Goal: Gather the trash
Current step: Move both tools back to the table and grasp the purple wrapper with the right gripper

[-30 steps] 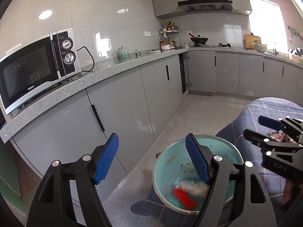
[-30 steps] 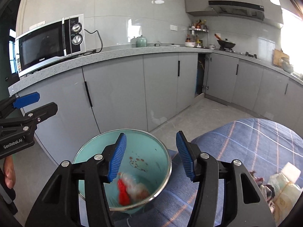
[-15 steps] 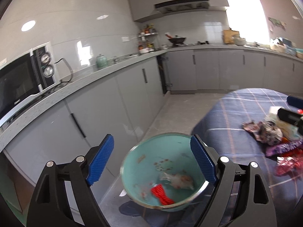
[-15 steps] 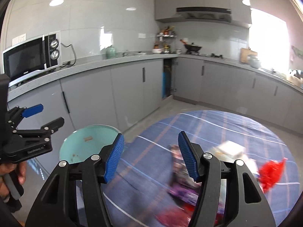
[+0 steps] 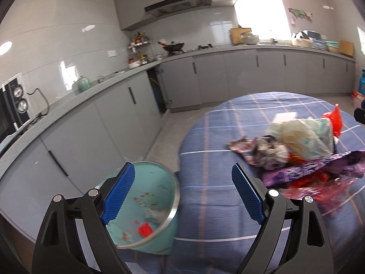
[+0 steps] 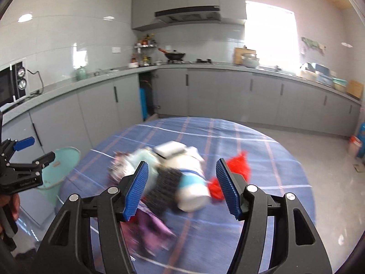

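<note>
Two grippers, left (image 5: 182, 197) and right (image 6: 181, 187), hover spread and empty, jaws just widened, over a table (image 6: 273, 159). Trash (image 6: 173, 178) lies mid-table; a bin (image 5: 146, 210) stands beside the table.

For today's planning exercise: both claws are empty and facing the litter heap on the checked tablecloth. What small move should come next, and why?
Probably ease the right claw forward and down around the nearest piece in the litter heap, then close. Its jaws have just been opening, nothing is between them, and the heap lies straight ahead. The teal bin beside the table holds only a few scraps, so more remains to collect.
</note>
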Tool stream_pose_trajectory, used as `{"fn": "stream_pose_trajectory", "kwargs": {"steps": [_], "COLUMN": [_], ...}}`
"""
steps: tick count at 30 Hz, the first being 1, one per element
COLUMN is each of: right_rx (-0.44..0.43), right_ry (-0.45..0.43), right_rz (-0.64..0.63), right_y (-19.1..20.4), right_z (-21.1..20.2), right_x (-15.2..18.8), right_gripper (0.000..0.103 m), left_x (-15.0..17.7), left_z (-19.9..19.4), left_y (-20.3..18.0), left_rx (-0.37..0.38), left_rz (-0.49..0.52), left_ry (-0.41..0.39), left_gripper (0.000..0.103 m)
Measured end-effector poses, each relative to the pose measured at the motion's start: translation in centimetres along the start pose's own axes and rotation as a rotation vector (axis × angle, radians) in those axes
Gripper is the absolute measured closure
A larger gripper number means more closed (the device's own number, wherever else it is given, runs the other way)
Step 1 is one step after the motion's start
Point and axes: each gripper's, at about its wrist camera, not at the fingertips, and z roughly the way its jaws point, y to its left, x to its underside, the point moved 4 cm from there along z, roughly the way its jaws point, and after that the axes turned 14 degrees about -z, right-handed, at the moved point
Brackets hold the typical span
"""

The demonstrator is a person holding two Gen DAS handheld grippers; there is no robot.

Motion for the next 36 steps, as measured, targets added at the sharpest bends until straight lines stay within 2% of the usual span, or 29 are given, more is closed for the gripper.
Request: {"fn": "stream_pose_trajectory", "kwargs": {"steps": [4,9,18,27,28,30,32,35,36], "right_rx": [0.030,-0.031,-0.101,-0.145,-0.154,-0.184,-0.220,-0.262,-0.282], "right_ry": [0.024,0.019,-0.014,0.033,0.044,0.072,0.089,0.081,0.070], "right_rz": [0.009,0.054,0.022,-0.028,-0.029,-0.042,-0.064,-0.096,-0.096], "right_y": [-1.3,-1.6,1.2,2.6,2.8,3.4,4.0,5.0,5.2], "right_z": [-0.7,-0.9,0.3,1.5,1.9,2.4,2.5,1.9,1.6], "right_x": [2.2,3.9,2.6,3.1,3.2,3.5,3.9,4.0,3.9], "right_gripper": [0.038,0.038,0.038,0.040,0.045,0.061,0.081,0.096,0.097], "left_x": [0.8,1.7,2.3,2.5,2.5,2.3,2.2,1.9,1.8], "left_z": [-0.2,-0.4,-0.7,-0.5,-0.6,-0.8,-0.9,-1.1,-1.2], "left_y": [-3.0,-5.4,-3.1,-2.8,-2.8,-2.9,-2.8,-2.8,-2.8], "left_rx": [0.045,0.056,-0.002,0.003,0.004,0.005,0.006,0.006,0.008], "left_rz": [0.024,0.056,0.015,0.005,0.006,0.007,0.004,0.001,0.001], "left_ry": [0.016,0.026,0.042,0.054,0.053,0.049,0.046,0.040,0.038], "left_gripper": [0.017,0.017,0.016,0.016,0.016,0.016,0.016,0.016,0.016]}}
